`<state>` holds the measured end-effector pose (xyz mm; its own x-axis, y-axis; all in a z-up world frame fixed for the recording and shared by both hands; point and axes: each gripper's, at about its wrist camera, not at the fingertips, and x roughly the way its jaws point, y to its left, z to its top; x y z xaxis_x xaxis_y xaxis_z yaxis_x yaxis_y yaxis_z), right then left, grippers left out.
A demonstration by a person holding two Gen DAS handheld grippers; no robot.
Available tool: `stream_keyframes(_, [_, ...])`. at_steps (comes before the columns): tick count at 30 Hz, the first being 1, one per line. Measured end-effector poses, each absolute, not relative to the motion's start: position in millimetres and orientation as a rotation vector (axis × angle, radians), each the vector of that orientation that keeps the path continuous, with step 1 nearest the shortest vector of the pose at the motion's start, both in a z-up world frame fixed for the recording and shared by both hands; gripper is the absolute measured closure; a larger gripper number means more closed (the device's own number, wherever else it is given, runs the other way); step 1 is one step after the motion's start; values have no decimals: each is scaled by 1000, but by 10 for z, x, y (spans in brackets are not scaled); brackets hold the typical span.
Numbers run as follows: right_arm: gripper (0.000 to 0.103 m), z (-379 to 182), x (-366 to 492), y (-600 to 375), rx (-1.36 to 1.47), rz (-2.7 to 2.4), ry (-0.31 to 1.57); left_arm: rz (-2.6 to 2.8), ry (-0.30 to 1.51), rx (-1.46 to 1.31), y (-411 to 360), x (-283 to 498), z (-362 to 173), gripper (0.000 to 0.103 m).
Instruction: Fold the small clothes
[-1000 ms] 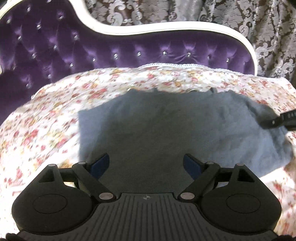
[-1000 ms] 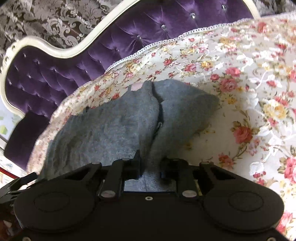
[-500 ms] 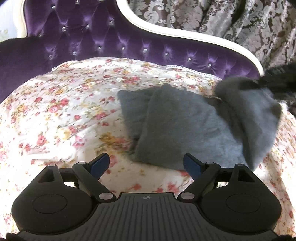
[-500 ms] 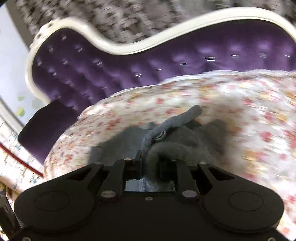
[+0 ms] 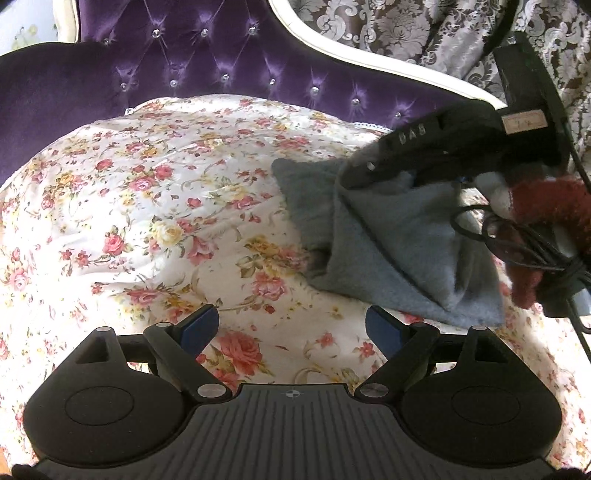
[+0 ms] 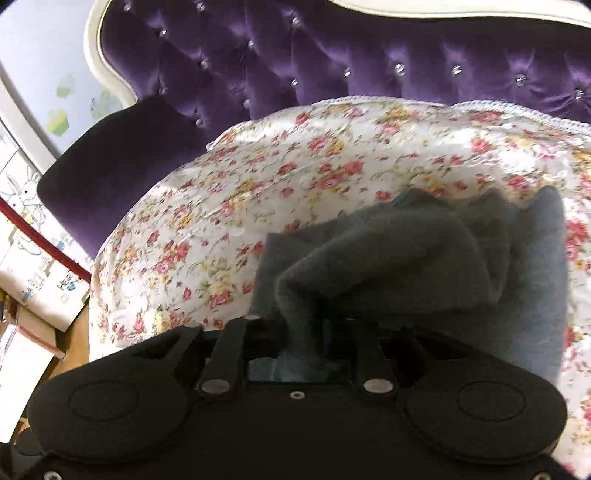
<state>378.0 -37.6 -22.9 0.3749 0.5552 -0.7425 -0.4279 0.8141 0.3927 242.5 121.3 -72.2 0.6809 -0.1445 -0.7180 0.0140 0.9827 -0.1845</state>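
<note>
A small grey fleece garment point(image 5: 399, 236) lies partly folded on the floral bedspread point(image 5: 166, 206), at the right of the left wrist view. My right gripper point(image 6: 306, 328) is shut on a bunched edge of the grey garment point(image 6: 388, 258) and holds it lifted above the rest of the cloth. The right gripper also shows in the left wrist view point(image 5: 436, 147), above the garment. My left gripper point(image 5: 291, 325) is open and empty, over bare bedspread to the left of and in front of the garment.
A purple tufted headboard point(image 5: 221, 66) with a white frame runs along the far side. Patterned curtains point(image 5: 424, 33) hang behind it. A hand in a dark red sleeve point(image 5: 543, 206) with black cables is at the right. Boxes point(image 6: 33, 295) stand past the bed's left edge.
My right gripper has carried the garment's edge up and over toward the left, folding the cloth. My left gripper has drawn back and left off the garment, which now lies to its right.
</note>
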Motion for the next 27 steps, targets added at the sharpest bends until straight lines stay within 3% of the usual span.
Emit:
stream_keyframes(3, [42, -135, 3743, -354, 181, 705, 964, -101, 819, -163, 1194, 2415, -709, 16])
stream_keyframes(14, [41, 326, 3496, -1093, 319, 730, 787, -143, 749, -95, 1112, 2441, -374, 16])
stream_keyframes(20, [40, 103, 3305, -1445, 225, 586, 784, -166, 708, -119, 1097, 2868, -144, 16])
stream_keyframes(27, [40, -99, 2959, -1501, 137, 585, 723, -190, 816, -173, 1044, 3548, -241, 16])
